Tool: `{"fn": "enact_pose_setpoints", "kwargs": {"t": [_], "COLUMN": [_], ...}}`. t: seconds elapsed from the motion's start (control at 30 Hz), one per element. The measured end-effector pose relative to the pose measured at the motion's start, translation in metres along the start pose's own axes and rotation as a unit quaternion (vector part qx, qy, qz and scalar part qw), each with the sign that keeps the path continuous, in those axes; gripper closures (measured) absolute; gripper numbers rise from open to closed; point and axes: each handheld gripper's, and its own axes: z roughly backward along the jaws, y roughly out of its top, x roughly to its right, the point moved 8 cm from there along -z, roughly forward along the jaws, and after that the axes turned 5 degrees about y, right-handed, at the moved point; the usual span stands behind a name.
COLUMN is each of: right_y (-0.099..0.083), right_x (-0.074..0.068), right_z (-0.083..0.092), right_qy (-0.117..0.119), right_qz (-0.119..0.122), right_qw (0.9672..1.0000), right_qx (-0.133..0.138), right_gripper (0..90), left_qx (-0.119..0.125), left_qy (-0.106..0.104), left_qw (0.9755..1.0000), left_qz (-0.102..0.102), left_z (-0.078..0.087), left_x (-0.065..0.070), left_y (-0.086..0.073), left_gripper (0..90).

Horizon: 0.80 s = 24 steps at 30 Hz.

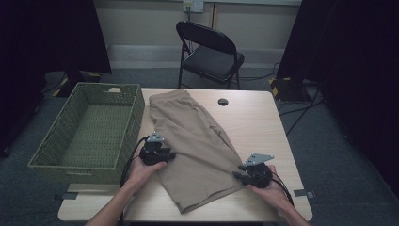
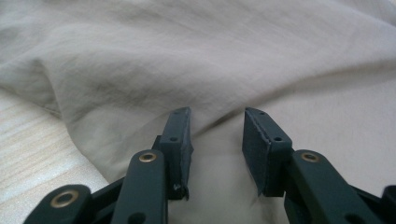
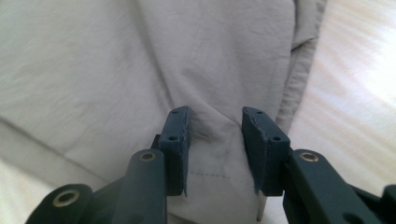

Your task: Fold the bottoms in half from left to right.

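Clearly both the left gripper and right gripper stand apart over the khaki shorts, so closing now may pinch only a thin top fold, which could slip free

Shorts on table, basket left, chair behind

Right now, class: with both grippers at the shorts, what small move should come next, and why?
Probably close both grippers. The left gripper and the right gripper each stand open with a raised fold of the shorts between the jaws, so pinching would secure the cloth for lifting or folding.
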Motion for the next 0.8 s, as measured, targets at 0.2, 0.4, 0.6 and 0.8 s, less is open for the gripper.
{"fn": "enact_pose_setpoints", "kwargs": {"t": [0.2, 0.4, 0.6, 0.8], "right_y": [-0.006, -0.008, -0.004, 0.03], "right_x": [-0.024, -0.047, -0.054, -0.024], "right_z": [0.005, 0.006, 0.004, 0.016], "right_qy": [0.026, 0.055, 0.077, 0.046], "right_qz": [0.017, 0.03, 0.023, -0.027], "right_qw": [0.9995, 0.9979, 0.9965, 0.997], "right_qx": [-0.01, -0.017, -0.025, 0.056], "right_gripper": [63.3, 63.1, 55.1, 51.2], "left_qx": [0.0, 0.002, -0.002, -0.002], "left_qy": [-0.004, -0.003, -0.001, -0.005], "left_qw": [1.0, 1.0, 1.0, 1.0], "left_qz": [-0.001, -0.004, -0.001, 0.0], "left_z": [0.0, 0.0, -0.002, -0.001], "left_x": [0.0, 0.0, -0.001, -0.004], "left_y": [0.0, 0.0, 0.002, 0.002], "left_gripper": [60.2, 58.7, 58.7, 64.1]}}
